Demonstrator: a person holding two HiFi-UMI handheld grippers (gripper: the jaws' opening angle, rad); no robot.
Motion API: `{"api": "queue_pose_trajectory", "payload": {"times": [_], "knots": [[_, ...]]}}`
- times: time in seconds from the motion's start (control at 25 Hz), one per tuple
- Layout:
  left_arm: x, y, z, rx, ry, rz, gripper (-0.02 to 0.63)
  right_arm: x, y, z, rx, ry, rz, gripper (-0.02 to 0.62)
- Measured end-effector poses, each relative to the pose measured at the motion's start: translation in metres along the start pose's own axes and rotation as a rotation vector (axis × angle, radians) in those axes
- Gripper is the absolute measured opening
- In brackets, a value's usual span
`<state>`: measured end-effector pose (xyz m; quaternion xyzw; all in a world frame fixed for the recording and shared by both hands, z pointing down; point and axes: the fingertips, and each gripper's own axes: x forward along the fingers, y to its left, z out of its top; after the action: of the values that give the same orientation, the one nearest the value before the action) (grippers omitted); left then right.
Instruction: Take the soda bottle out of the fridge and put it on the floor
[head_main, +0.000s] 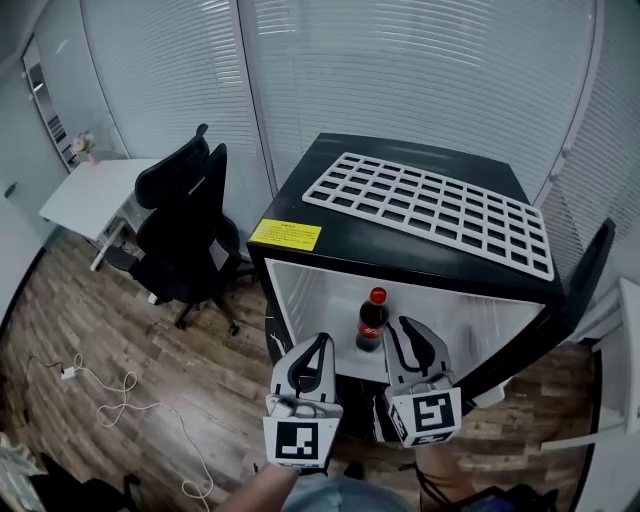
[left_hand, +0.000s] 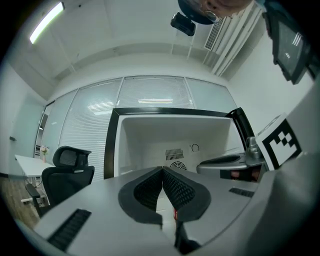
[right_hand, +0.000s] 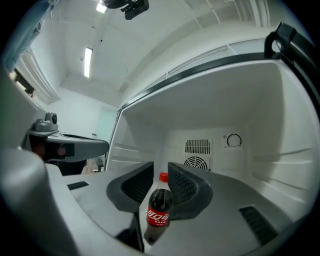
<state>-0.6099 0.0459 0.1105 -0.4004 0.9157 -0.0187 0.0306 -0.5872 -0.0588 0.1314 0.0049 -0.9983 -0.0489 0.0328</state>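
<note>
Soda bottle (head_main: 372, 320) is upright on the fridge (head_main: 300, 300) bottom, near the front opening and roughly centred. Your right gripper (head_main: 398, 326) is level with the jaws part spread. The bottle lines up with the gap, but the pads aren't on it. Left gripper (head_main: 321, 345) is pressed together, empty, just left of the bottle. Main risk: the gap looks tight for the bottle body, so pushing in could catch a jaw tip on it and tip it or shove it back. Clamping high near the cap would likely let it swing or slip. Door's open; I see only that bottle inside. A white wire rack (head_main: 430, 205) lies on top of the fridge.
</note>
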Motion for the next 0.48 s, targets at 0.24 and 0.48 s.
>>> {"api": "queue_pose_trajectory", "payload": {"times": [0.24,0.48], "knots": [[0.022,0.010,-0.008,-0.006,0.014,-0.009,0.017,0.030,-0.004,-0.008,-0.001,0.046,0.024,0.213],[0.041,0.023,-0.016,0.006,0.017,-0.011,0.017,0.060,-0.010,-0.020,-0.002,0.083,0.039,0.235]]}}
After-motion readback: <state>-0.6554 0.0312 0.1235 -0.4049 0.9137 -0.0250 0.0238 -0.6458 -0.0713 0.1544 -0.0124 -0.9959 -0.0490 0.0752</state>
